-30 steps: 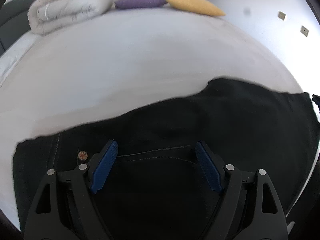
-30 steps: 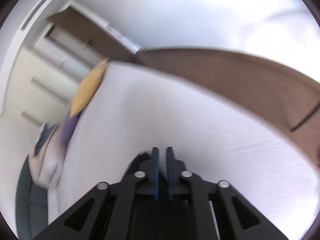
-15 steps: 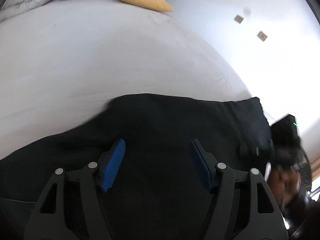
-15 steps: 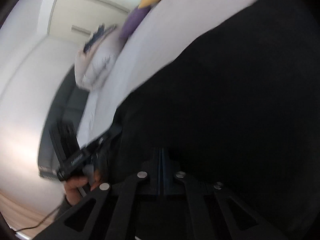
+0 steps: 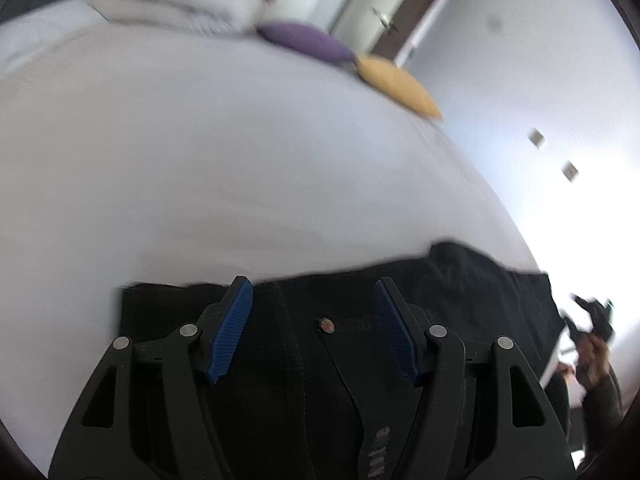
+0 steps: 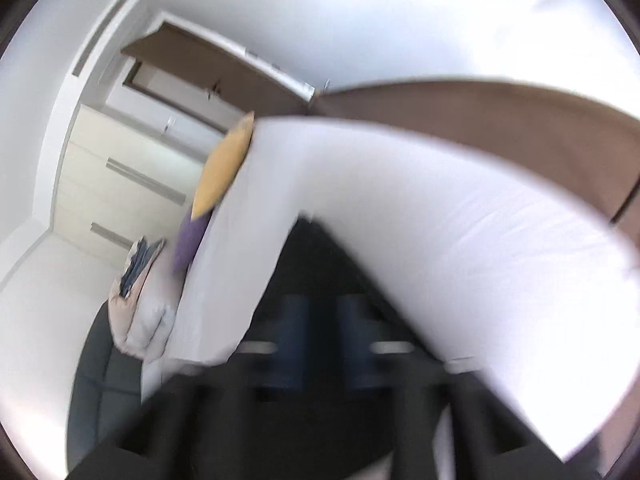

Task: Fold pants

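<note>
Black pants (image 5: 460, 288) lie on a white bed (image 5: 224, 168), waistband and copper button (image 5: 326, 325) toward me. My left gripper (image 5: 314, 322) is open and empty, hovering just above the waistband with the button between its blue pads. In the right wrist view, my right gripper (image 6: 320, 336) is heavily blurred; its blue pads stand slightly apart over the black pants (image 6: 316, 256). I cannot tell whether cloth is between them. The right gripper and the hand holding it show at the right edge of the left wrist view (image 5: 592, 320).
A purple pillow (image 5: 306, 42) and a yellow pillow (image 5: 396, 84) lie at the head of the bed, beside a rolled duvet (image 5: 180, 4). A brown floor (image 6: 500, 128) lies beyond the bed edge. A dark sofa (image 6: 100, 380) stands on the far side.
My left gripper has swung back over the waistband, still open. My right gripper's pads have parted from tightly shut and its view has swung toward the bed edge and floor.
</note>
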The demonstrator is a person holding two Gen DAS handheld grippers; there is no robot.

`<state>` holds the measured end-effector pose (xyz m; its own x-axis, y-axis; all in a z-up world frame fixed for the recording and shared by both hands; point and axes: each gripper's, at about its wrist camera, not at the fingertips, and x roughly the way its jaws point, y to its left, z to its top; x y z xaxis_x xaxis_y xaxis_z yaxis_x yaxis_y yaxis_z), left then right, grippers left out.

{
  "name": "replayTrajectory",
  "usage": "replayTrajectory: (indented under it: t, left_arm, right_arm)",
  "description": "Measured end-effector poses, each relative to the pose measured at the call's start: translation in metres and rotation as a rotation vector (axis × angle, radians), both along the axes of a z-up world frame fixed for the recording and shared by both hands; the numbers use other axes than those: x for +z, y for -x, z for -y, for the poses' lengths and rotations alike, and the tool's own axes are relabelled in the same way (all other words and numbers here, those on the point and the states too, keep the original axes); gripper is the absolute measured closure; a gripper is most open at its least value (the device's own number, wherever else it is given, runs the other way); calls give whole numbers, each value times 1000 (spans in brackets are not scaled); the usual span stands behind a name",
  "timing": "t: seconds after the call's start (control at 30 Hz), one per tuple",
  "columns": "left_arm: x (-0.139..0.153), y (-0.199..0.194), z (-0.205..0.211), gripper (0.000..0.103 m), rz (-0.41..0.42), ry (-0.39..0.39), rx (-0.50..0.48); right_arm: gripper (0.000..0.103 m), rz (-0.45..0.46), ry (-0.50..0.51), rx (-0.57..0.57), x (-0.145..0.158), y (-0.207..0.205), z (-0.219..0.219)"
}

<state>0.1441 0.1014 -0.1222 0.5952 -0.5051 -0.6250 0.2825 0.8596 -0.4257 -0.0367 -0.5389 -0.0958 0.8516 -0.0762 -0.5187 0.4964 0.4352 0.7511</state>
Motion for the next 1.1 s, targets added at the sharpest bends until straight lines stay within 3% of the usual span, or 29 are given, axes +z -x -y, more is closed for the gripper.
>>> replayTrajectory:
  t: [0.1,0.13,0.23,0.37,0.5,0.57,0.7,0.83,0.87,1.07,1.1]
  left_arm:
    - [26,19,13,39,71,13,16]
    - [31,25,26,33,84,4,10]
    - [34,39,72,31,78,10,-42]
    - [17,51,151,31,23,-31,-154]
    - [-17,50,211,31,-78,-7,-209]
    - [-39,50,228,31,-127,-60,-194]
    - [-49,56,227,32,-124,-50,-200]
    - [-57,60,220,32,-126,-48,-204]
    - [-60,54,223,32,-124,-54,-202]
    - [-49,62,207,34,-113,-50,-206]
    - [-49,62,206,40,-112,-51,-200]
  right_arm:
    - [23,38,14,-39,14,32,-9]
    - [23,39,6,-49,12,39,-9]
    - [28,54,-79,-43,-2,32,-22]
    - [39,3,-184,-37,-26,38,-11]
    - [44,54,-237,-60,-41,39,-6]
    - [44,71,-255,-46,-42,35,-5]
    - [47,103,-262,-38,-48,31,3]
    - [85,98,-280,-42,-56,15,13]
    - [89,94,-294,-48,-60,13,15]
    - [92,112,-296,-49,-62,9,17]
    - [92,104,-290,-48,-61,9,16]
